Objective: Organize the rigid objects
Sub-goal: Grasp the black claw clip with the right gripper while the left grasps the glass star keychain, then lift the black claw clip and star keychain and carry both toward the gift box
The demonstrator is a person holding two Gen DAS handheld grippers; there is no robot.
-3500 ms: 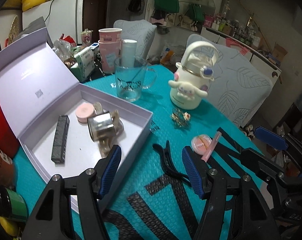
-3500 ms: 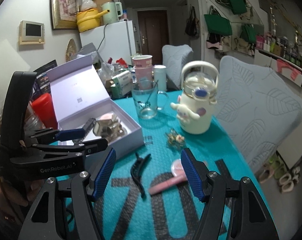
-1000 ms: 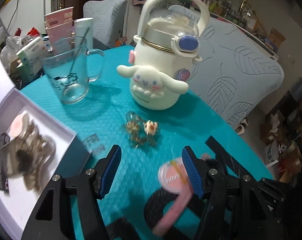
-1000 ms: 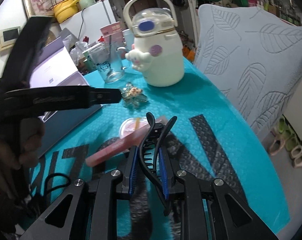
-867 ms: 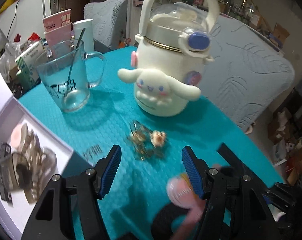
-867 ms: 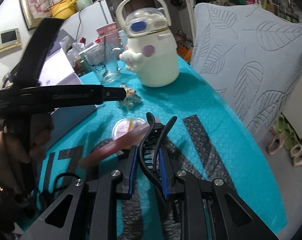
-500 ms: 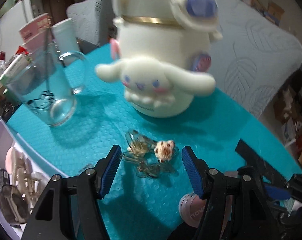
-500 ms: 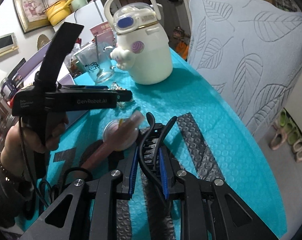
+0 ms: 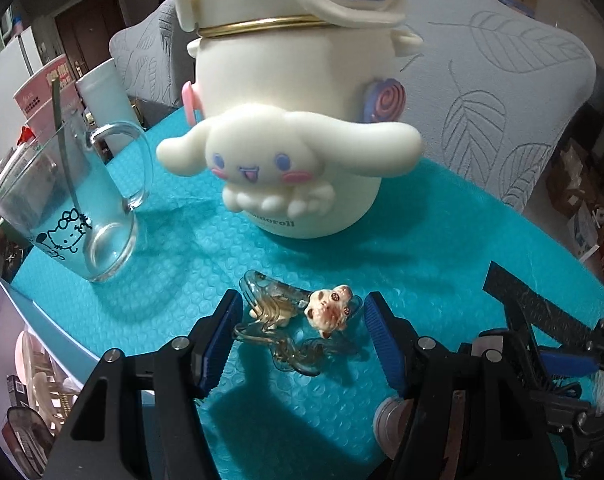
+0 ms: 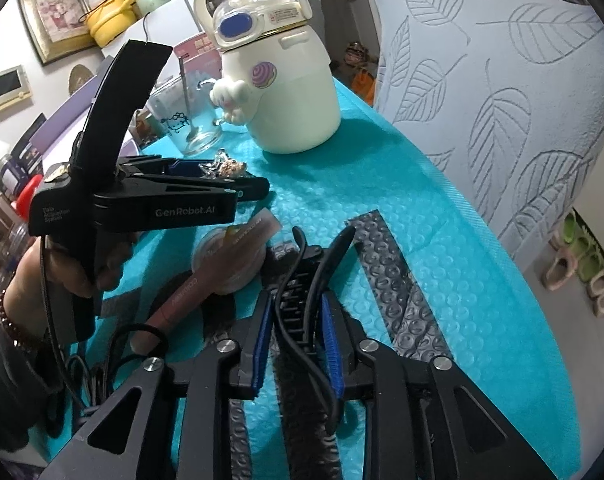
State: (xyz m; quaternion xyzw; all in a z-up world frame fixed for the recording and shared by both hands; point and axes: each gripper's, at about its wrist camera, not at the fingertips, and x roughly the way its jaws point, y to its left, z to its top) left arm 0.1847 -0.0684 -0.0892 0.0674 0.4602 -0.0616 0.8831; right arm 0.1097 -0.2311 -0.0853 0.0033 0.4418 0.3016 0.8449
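Note:
A clear hair clip with a small bear charm (image 9: 298, 320) lies on the teal mat (image 9: 442, 264). My left gripper (image 9: 302, 332) is open and straddles it, one blue pad at each side with no visible squeeze. From the right wrist view the left gripper (image 10: 230, 178) is held by a hand, with that clip (image 10: 224, 168) between its tips. A black claw clip (image 10: 302, 280) sits between the fingers of my right gripper (image 10: 296, 336), low over the mat. Its jaws are opening and the pads stand slightly off the clip.
A white cartoon-dog bottle (image 9: 294, 120) stands just behind the clear clip, with a glass mug (image 9: 70, 208) to its left. A pink tube (image 10: 198, 284) rests across a round compact (image 10: 222, 260). An open white box (image 9: 6, 340) with small items sits at the left. A leaf-patterned chair (image 10: 502, 80) borders the table.
My left gripper moved forward and down until its fingers came either side of the clear clip. The right gripper's jaws, shut on the black clip before, have widened.

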